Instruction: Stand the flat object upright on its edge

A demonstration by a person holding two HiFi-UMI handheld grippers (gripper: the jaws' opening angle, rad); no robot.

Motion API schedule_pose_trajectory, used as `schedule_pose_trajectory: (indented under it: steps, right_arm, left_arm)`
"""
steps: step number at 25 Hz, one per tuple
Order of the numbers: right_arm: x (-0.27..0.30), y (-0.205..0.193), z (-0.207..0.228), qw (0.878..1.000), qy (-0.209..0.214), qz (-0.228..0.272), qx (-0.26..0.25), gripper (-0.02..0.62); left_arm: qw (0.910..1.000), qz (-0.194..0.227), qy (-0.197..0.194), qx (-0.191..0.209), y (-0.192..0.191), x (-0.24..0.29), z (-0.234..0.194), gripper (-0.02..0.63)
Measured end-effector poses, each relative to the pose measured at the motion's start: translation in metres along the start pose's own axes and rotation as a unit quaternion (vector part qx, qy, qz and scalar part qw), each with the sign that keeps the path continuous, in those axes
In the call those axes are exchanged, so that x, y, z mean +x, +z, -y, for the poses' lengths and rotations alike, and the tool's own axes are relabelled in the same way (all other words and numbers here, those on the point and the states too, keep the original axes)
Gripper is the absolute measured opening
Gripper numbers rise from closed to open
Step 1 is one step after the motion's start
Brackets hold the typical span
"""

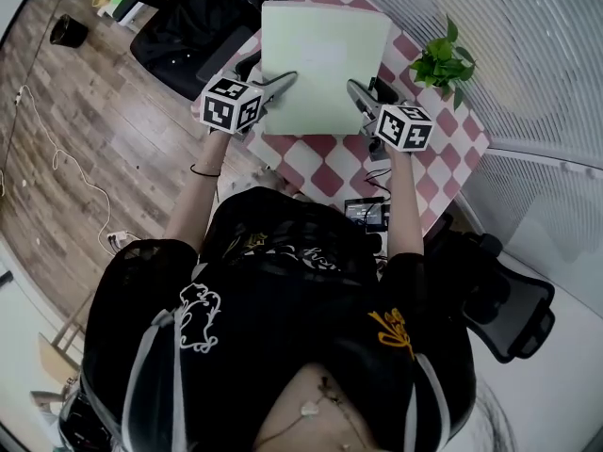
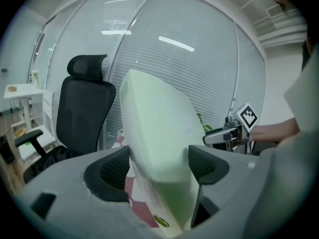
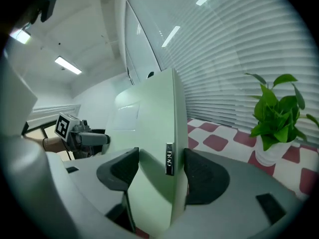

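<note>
fingers [image 2: 112, 171] of the left gripper [image 1: 281, 83] pinch one side edge of a pale green flat object [image 1: 325, 59], dark pads pressed against both its faces. fingers [image 3: 202, 176] of the right gripper [image 1: 359, 93] clamp the opposite edge the same way, just beside a small metal tag [image 3: 169, 159] set in that edge. between the two grippers the flat object hangs over a bench [image 1: 325, 168] covered in red-and-white checks, its broad face turned toward the head view. whether its far edge touches the cloth cannot be told. a potted plant [image 1: 443, 62] stands on the bench to the right of the object, apart from it. a black office chair [image 1: 188, 26] sits on the wooden floor beyond the bench's left corner, and white blinds [image 3: 239, 49] line the curved wall behind.
</note>
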State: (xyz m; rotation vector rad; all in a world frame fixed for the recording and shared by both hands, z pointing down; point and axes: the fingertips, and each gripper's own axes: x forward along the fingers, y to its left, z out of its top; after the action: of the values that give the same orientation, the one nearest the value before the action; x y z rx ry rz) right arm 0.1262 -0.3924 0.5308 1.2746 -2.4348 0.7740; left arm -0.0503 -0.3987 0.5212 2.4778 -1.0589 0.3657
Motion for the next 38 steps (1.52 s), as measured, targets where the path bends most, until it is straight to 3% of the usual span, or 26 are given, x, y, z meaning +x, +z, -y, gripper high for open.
schedule_pose_trajectory:
  steps: [7, 16, 24, 38]
  right_arm:
    - [-0.016, 0.034, 0.004, 0.995, -0.053, 0.038, -0.071, 0.278]
    - [-0.009, 0.051, 0.017, 0.987, -0.112, 0.05, -0.107, 0.27]
    - [0.003, 0.041, 0.027, 0.984, -0.137, 0.033, -0.108, 0.259]
    - [0.008, 0.049, 0.032, 0.984, -0.136, 0.052, -0.104, 0.258]
  left_arm:
    - [0.9897, -0.001, 0.021, 0.141, 0.047, 0.006, 0.011, 0.371]
    - [0.9717, -0.01, 0.058, 0.229, 0.067, 0.025, 0.0, 0.36]
    - [0.9625, -0.03, 0.086, 0.255, 0.053, 0.043, -0.014, 0.359]
    - [0.9692, -0.019, 0.062, 0.237, 0.056, 0.051, -0.02, 0.359]
